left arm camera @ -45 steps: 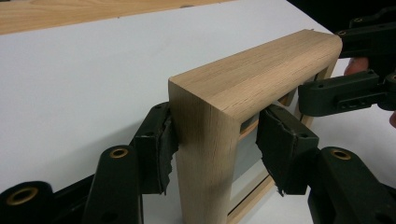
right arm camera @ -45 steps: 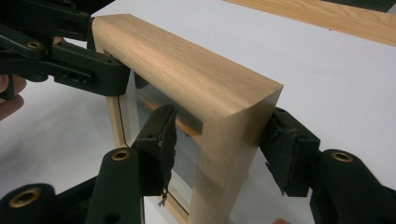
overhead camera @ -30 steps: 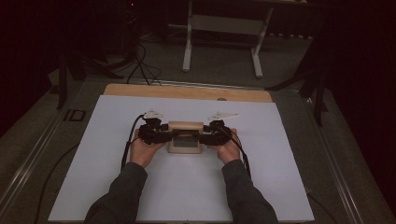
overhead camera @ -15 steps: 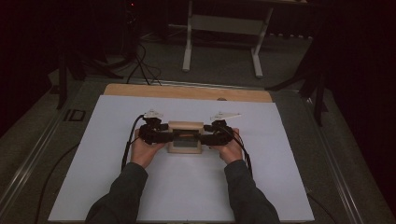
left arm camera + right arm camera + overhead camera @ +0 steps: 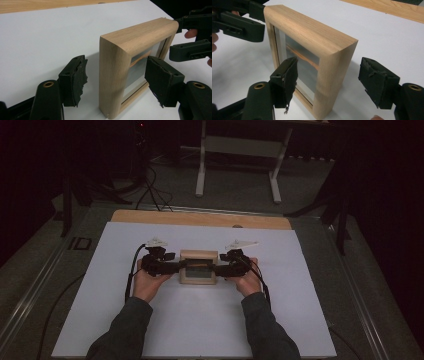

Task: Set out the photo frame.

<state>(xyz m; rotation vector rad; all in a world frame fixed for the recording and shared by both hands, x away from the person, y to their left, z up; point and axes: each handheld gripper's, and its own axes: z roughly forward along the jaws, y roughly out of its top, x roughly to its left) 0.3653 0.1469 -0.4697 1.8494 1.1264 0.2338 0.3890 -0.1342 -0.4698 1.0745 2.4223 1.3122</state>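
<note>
A light wooden picture frame (image 5: 198, 267) with a glass front stands upright on the white sheet (image 5: 150, 320). My left gripper (image 5: 175, 266) reaches in from its left side and my right gripper (image 5: 221, 267) from its right. In the left gripper view the frame's (image 5: 117, 62) near edge sits between the left gripper's (image 5: 117, 81) black pads (image 5: 75, 80), with a gap on each side. The right gripper view shows the same: the frame's (image 5: 312, 40) corner stands between the right gripper's (image 5: 332, 83) pads (image 5: 377, 85), untouched. Both pairs of jaws have just been opening and now stand open.
A wooden strip (image 5: 200, 218) runs along the table's far edge. Behind the table stands a white metal stand (image 5: 240, 145) on the dark floor, with cables (image 5: 150, 190) to its left. Each gripper trails a black cable (image 5: 131, 275).
Both pairs of jaws have spread slightly wider around the frame's ends. The hands and the frame stay where they were.
</note>
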